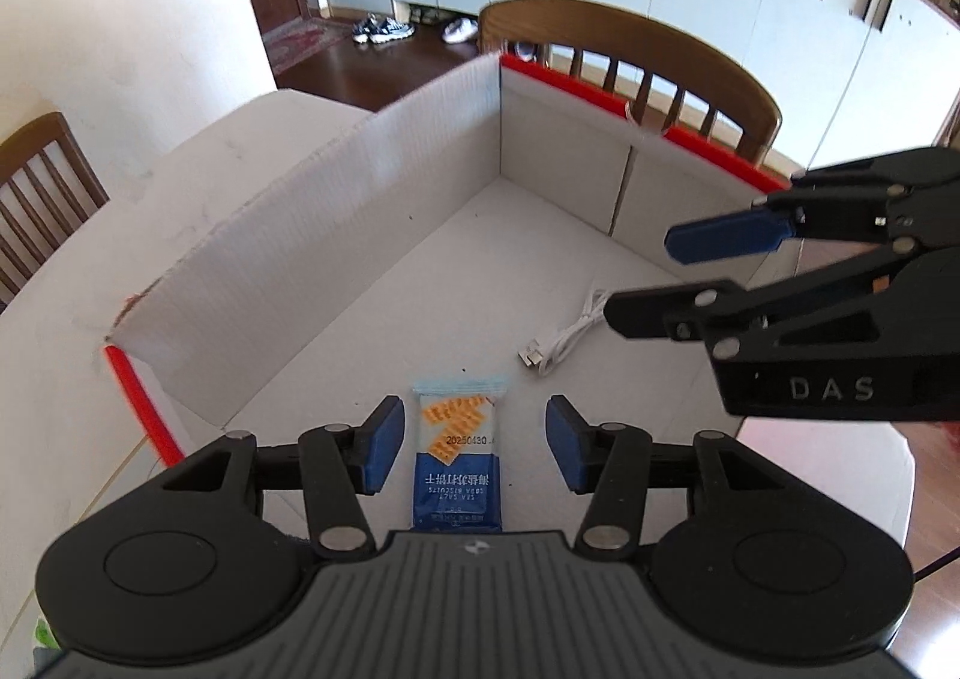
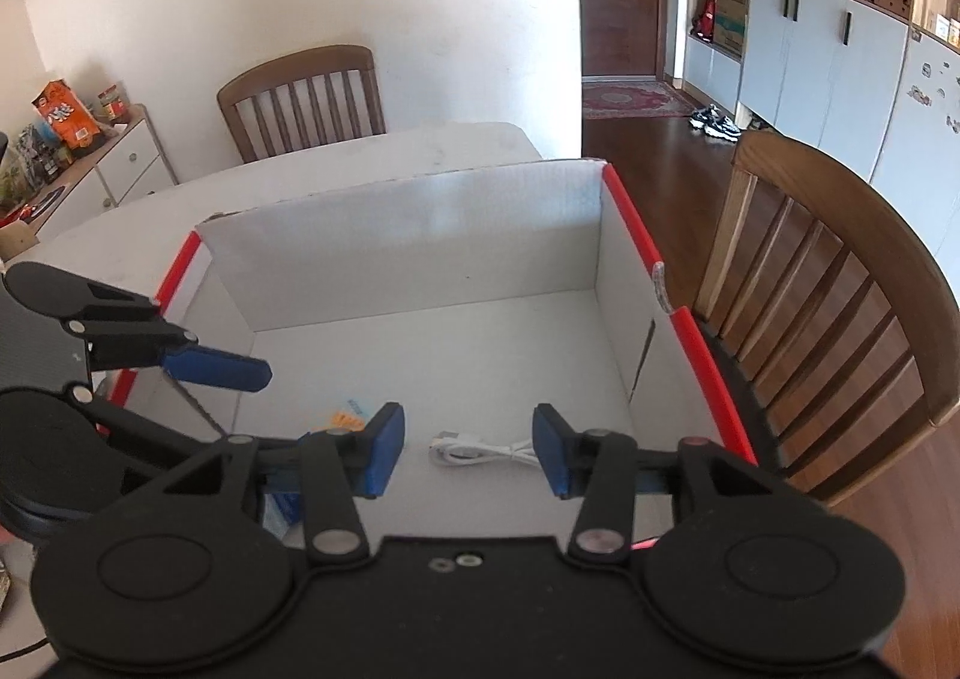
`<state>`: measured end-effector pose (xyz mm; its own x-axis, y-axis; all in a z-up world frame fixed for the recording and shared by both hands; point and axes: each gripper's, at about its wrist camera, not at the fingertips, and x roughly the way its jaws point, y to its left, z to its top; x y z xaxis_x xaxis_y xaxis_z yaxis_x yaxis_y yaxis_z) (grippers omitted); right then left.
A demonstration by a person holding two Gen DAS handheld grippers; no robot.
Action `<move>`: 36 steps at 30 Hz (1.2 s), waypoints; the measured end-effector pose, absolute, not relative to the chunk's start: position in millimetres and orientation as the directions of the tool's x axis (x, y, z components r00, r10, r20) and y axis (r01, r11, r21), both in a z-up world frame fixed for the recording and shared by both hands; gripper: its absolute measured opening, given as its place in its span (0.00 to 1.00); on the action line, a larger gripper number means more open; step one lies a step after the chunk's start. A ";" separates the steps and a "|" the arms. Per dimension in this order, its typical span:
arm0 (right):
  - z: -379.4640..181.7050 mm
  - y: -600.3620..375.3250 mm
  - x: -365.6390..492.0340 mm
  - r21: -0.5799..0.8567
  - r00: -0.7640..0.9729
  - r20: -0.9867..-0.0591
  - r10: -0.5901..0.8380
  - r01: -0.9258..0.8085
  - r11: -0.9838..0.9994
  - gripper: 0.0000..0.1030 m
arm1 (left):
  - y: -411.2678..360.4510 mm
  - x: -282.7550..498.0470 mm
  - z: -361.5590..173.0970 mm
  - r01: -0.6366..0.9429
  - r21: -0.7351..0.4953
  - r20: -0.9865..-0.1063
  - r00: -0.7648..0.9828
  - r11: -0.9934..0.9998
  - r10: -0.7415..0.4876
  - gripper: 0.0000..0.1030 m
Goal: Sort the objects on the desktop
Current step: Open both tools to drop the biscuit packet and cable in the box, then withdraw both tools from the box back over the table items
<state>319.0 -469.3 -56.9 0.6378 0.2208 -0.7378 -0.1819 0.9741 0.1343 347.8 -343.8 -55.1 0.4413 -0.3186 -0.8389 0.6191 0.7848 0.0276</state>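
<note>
A white cardboard box with red rim (image 1: 612,102) (image 2: 636,223) stands on the table. On its floor lie a blue soda biscuit packet (image 1: 457,457) and a coiled white USB cable (image 1: 564,340) (image 2: 480,451). My left gripper (image 1: 474,442) is open and empty, its pads either side of the packet from above. My right gripper (image 2: 468,448) is open and empty above the cable; it also shows at the right of the left wrist view (image 1: 672,283). The packet is mostly hidden behind my right gripper's left finger in the right wrist view (image 2: 348,418).
The white table (image 2: 384,150) holds the box. Wooden chairs stand at the far side (image 1: 630,48), at the left (image 1: 36,193) and beside the box (image 2: 840,283). A low cabinet with snack bags (image 2: 78,138) stands by the wall.
</note>
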 end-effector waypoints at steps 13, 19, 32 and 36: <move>-48.9 -452.9 299.2 0.123 0.642 -0.733 0.227 -0.203 0.971 0.45 | -314.3 317.7 -30.1 0.576 0.016 -0.790 0.508 0.817 -0.343 0.49; -43.5 -439.3 286.8 0.107 0.652 -0.727 0.215 -0.201 0.974 0.47 | -294.2 298.4 -23.6 0.576 0.005 -0.772 0.522 0.817 -0.364 0.49; -32.6 -388.7 251.5 0.096 0.681 -0.702 0.207 -0.198 0.976 0.59 | -227.4 262.7 -11.2 0.557 -0.018 -0.730 0.560 0.830 -0.391 0.59; -30.8 -368.6 239.5 0.104 0.685 -0.697 0.213 -0.197 0.975 0.60 | -200.9 250.0 -8.6 0.537 -0.015 -0.714 0.585 0.844 -0.385 0.61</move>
<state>239.5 -368.6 -30.8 0.6846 0.2128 -0.6972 -0.1975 0.9748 0.1037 250.0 -200.9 -8.6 0.5848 -0.3846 -0.7142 0.5367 0.8436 -0.0148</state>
